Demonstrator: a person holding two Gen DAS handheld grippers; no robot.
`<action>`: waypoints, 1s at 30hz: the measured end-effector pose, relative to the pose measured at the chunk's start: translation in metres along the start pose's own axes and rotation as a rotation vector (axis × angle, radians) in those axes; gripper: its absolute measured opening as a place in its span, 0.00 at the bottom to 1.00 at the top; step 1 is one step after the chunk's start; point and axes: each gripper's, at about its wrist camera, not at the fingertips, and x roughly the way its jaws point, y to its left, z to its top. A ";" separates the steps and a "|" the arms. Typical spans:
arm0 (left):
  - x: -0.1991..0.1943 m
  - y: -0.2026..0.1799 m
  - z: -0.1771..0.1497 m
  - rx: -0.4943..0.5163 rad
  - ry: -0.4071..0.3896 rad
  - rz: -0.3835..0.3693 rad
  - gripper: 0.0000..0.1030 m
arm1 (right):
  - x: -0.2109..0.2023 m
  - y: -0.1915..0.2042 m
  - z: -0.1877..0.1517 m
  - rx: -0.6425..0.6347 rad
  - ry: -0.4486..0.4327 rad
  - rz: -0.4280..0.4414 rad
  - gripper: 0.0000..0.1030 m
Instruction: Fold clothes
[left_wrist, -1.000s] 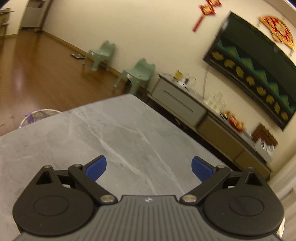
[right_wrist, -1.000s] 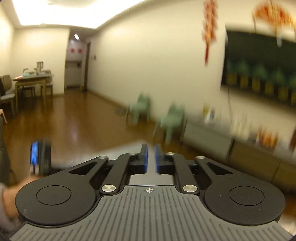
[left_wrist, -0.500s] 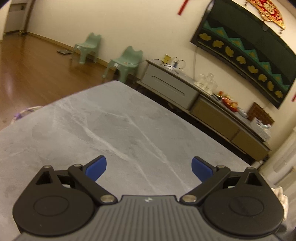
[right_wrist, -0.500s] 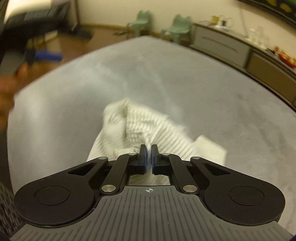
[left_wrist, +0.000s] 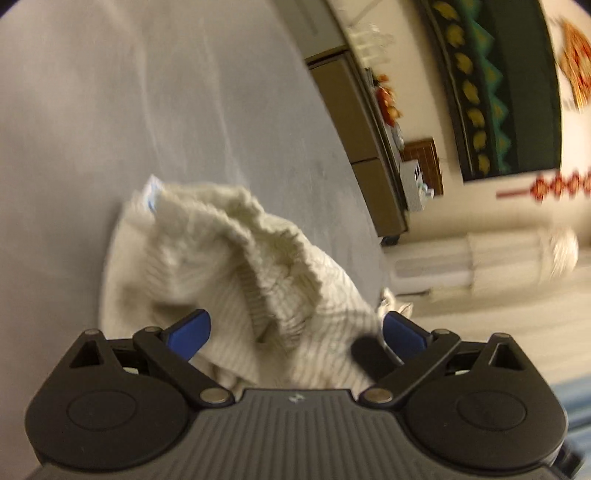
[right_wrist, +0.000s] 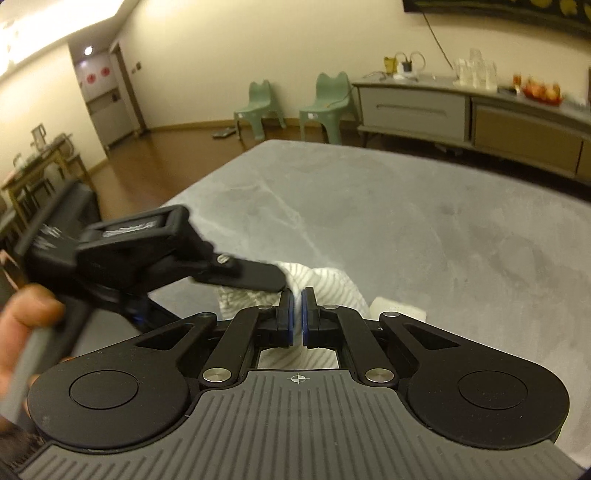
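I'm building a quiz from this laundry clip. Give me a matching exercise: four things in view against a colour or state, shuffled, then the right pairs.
Things:
1. left gripper
2. right gripper
3. white garment
4. small chairs

States:
A. pale green, by the wall
B. jaws wide apart, fabric between them
C. crumpled on the grey table
D. jaws shut

Pairs: 1-B, 2-D, 3-C, 4-A

Grey marble-look table, crumpled cream ribbed garment lying on it
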 end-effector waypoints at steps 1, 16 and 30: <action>0.007 0.003 0.004 -0.018 0.005 -0.024 0.88 | 0.002 -0.002 -0.003 0.018 0.004 0.017 0.02; -0.132 -0.013 0.033 0.309 -0.196 -0.343 0.14 | -0.014 -0.019 -0.023 0.017 -0.032 -0.021 0.88; -0.125 0.048 0.050 0.211 -0.149 0.078 0.14 | 0.054 -0.045 -0.033 0.224 0.112 -0.007 0.86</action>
